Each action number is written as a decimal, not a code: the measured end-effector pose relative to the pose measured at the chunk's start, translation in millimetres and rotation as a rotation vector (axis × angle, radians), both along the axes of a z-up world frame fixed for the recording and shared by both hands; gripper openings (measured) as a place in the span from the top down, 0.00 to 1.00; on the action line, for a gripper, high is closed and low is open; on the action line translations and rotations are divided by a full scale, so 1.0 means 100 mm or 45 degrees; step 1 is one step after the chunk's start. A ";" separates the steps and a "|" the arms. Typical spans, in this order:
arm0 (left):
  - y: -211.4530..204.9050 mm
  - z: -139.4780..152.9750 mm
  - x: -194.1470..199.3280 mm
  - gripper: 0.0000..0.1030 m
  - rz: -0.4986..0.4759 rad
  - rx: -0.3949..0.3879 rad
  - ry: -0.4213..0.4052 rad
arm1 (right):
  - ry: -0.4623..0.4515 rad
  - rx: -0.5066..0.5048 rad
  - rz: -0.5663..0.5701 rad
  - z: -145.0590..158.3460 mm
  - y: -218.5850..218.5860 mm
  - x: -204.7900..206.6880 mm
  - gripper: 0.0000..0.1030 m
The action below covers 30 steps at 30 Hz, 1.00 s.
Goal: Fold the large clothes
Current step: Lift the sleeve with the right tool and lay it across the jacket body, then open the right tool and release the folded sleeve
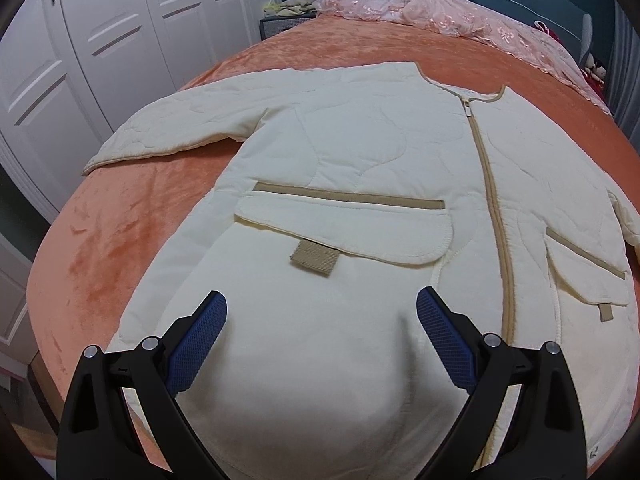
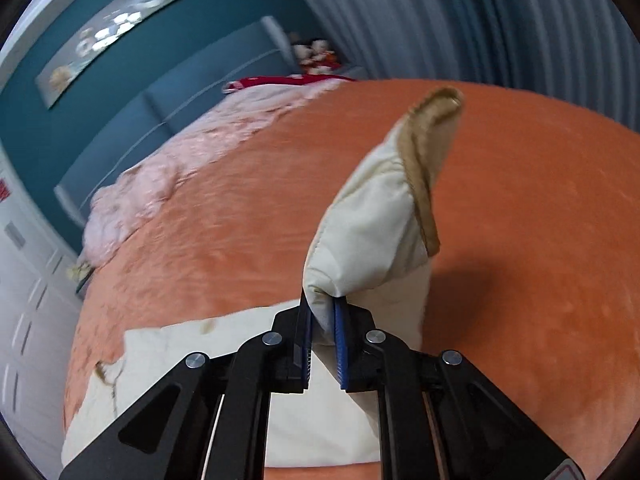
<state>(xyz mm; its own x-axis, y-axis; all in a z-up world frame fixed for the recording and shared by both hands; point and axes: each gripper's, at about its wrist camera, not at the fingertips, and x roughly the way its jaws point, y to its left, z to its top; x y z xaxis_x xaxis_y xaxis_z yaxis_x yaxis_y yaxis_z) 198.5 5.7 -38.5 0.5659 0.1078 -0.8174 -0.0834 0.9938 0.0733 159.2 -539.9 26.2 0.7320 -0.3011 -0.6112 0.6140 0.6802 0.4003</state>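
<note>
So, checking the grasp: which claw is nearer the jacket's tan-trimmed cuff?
Right. The right claw pinches the sleeve just below the cuff; the left claw hovers open over the hem.

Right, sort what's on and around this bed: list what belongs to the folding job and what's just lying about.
Part of the job:
- cream quilted jacket, laid flat and zipped
- its tan-trimmed sleeve cuff, pinched in the right gripper
- left gripper, open over the hem
- orange bedspread, the folding surface

Just lying about:
- pink embroidered quilt
- stuffed toys
- white wardrobe
</note>
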 end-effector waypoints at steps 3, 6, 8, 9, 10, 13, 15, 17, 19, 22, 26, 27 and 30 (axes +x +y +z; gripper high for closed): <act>0.16 -0.01 0.00 0.09 0.042 -0.003 0.003 | -0.082 -0.078 0.308 0.41 0.87 0.56 0.90; 0.35 -0.02 -0.02 0.09 0.085 -0.014 0.008 | -0.118 -0.102 0.631 0.59 1.91 1.02 0.90; 0.49 -0.02 -0.02 0.09 0.110 -0.022 0.010 | -0.108 -0.090 0.825 0.55 2.58 1.28 0.90; 0.56 -0.02 -0.02 0.09 0.123 -0.026 0.012 | -0.087 -0.100 0.909 0.50 2.88 1.36 0.89; 0.63 -0.01 -0.02 0.09 0.136 -0.033 0.012 | -0.064 -0.113 0.974 0.45 3.13 1.41 0.87; 0.84 0.01 0.02 0.09 0.161 -0.078 0.011 | 0.012 -0.153 1.158 0.22 3.89 1.44 0.71; 0.95 0.03 0.06 0.09 0.167 -0.128 0.012 | 0.004 -0.147 1.227 0.14 4.12 1.31 0.57; 1.04 0.07 0.13 0.09 0.171 -0.215 0.005 | -0.001 -0.147 1.225 0.14 4.18 1.12 0.51; 1.08 0.11 0.25 0.09 0.172 -0.325 -0.003 | 0.020 -0.124 1.169 0.05 4.00 0.95 0.51; 0.98 0.12 0.50 0.09 0.147 -0.477 -0.003 | 0.086 -0.044 1.014 -0.12 3.57 0.89 0.51; 0.66 0.02 0.89 0.09 0.087 -0.648 0.031 | 0.207 0.043 0.766 -0.44 2.73 0.72 0.50; 0.57 -0.03 0.99 0.09 0.083 -0.674 0.053 | 0.218 0.068 0.714 -0.52 2.56 0.66 0.50; 0.38 -0.20 1.26 0.11 0.076 -0.748 0.114 | 0.224 0.180 0.558 -0.70 2.06 0.53 0.50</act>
